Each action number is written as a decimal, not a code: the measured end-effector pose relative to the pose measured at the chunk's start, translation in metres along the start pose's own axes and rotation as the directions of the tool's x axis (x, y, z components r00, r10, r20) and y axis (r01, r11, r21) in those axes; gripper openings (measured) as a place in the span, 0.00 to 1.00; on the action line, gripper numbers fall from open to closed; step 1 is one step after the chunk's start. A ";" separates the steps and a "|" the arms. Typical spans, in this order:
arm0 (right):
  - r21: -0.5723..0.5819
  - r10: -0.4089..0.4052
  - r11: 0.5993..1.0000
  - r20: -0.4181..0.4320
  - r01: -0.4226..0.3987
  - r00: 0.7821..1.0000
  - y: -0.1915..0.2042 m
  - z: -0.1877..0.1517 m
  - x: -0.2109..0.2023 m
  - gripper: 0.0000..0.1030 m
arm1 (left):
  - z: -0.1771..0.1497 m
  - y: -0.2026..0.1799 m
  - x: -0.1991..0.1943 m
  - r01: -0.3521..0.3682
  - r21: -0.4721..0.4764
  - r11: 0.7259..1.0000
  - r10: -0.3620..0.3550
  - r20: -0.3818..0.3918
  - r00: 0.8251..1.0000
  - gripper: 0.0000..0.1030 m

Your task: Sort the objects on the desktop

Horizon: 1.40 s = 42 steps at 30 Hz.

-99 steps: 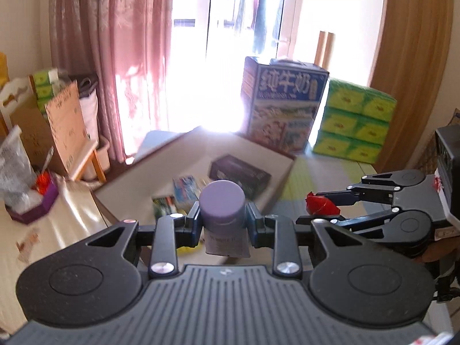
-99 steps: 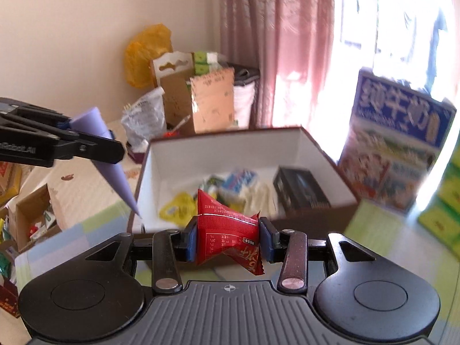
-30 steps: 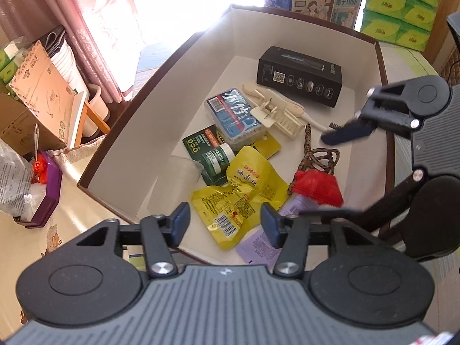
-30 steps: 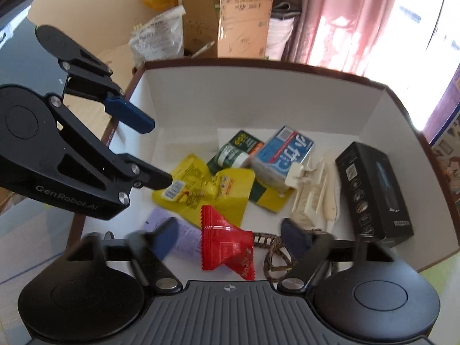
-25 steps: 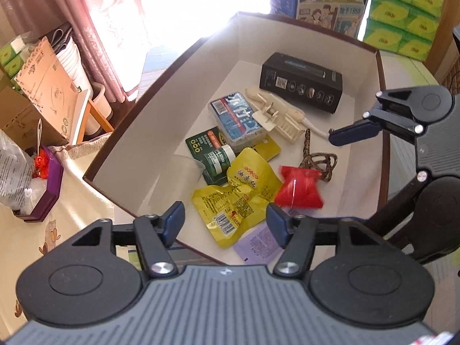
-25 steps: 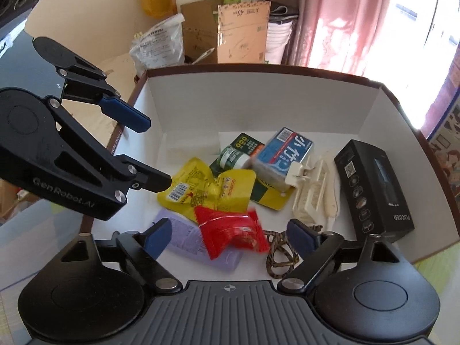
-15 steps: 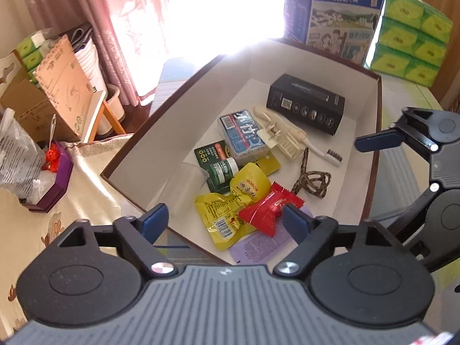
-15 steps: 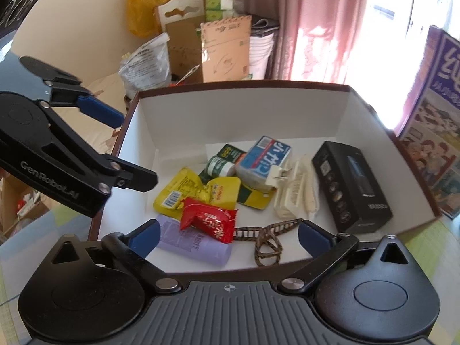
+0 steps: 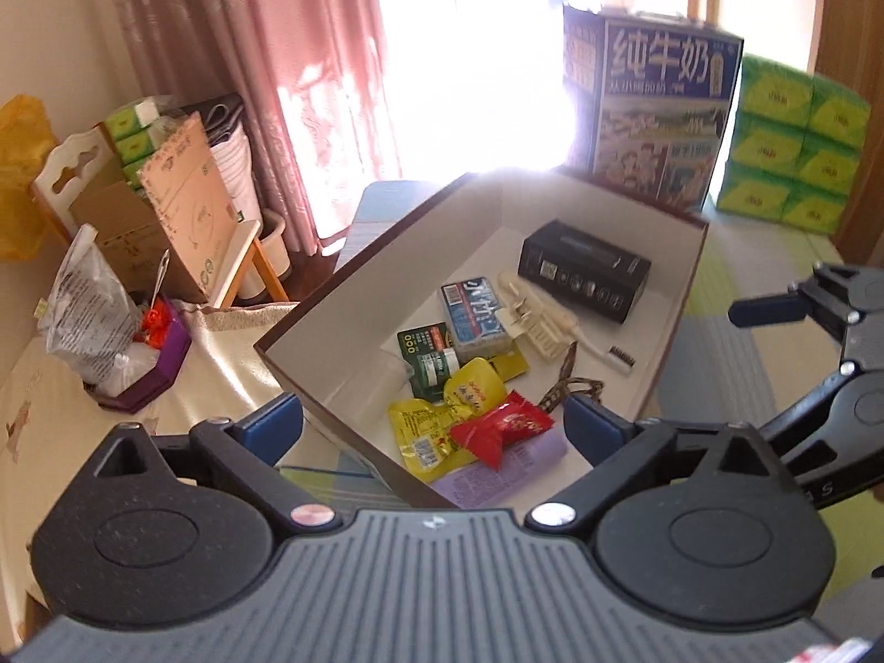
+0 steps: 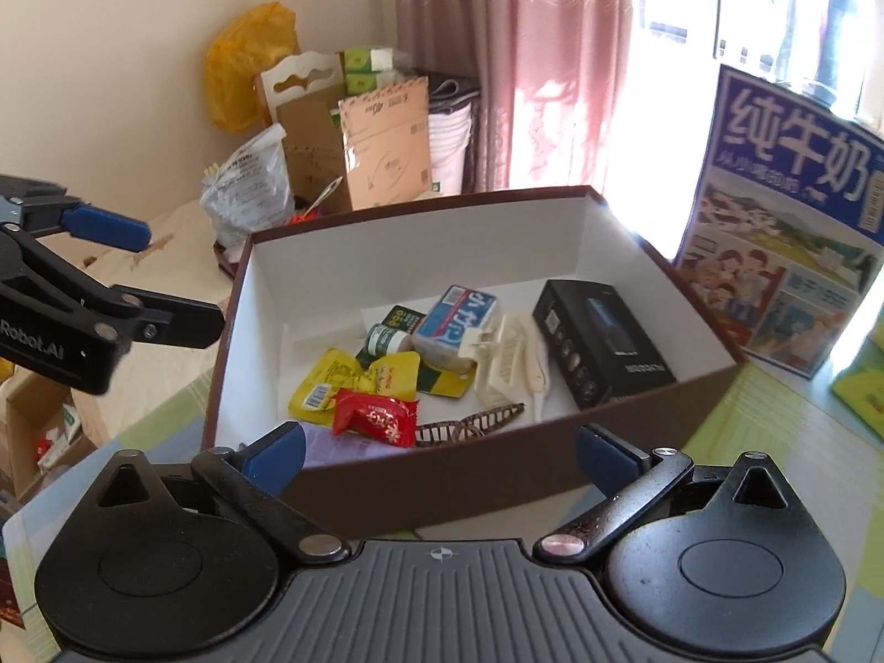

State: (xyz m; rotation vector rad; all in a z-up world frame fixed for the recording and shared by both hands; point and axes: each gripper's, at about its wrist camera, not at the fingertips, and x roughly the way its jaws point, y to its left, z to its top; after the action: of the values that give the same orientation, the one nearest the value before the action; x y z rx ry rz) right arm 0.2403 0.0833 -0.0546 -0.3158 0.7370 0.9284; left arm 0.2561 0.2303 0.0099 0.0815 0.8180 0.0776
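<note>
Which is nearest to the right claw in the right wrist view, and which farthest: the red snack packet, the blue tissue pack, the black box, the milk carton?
1. Red snack packet: near end of the brown box, just beyond the open right claw.
2. Blue tissue pack: middle of the box.
3. Black box: right side; hard to rank against the tissue pack.
4. Milk carton: outside, far right.

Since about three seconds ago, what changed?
Left tool let go of the purple tube, right tool the red packet; both now lie in the box, packet on tube. Left jaws are opening with nothing between. Other box contents unchanged.
</note>
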 end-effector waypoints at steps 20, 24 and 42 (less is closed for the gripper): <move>0.081 -0.028 0.997 0.114 0.019 0.993 -0.003 -0.054 -0.125 0.98 | -0.051 -0.065 -0.124 -0.059 -0.178 0.982 0.072 0.068 0.995 0.96; 0.081 -0.033 0.996 0.108 0.024 0.994 -0.005 -0.072 -0.143 0.98 | -0.066 -0.085 -0.138 -0.076 -0.189 0.979 0.090 0.068 0.994 0.96; 0.023 -0.023 1.000 0.141 0.020 0.990 -0.004 -0.122 -0.209 0.98 | -0.106 -0.145 -0.185 -0.125 -0.211 0.970 0.143 0.073 0.987 0.96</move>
State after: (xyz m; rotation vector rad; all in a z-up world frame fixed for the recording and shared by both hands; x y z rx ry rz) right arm 0.1103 -0.1131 0.0027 -0.2358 0.6114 0.9119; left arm 0.0582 0.0722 0.0569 -0.0553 0.7123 0.2838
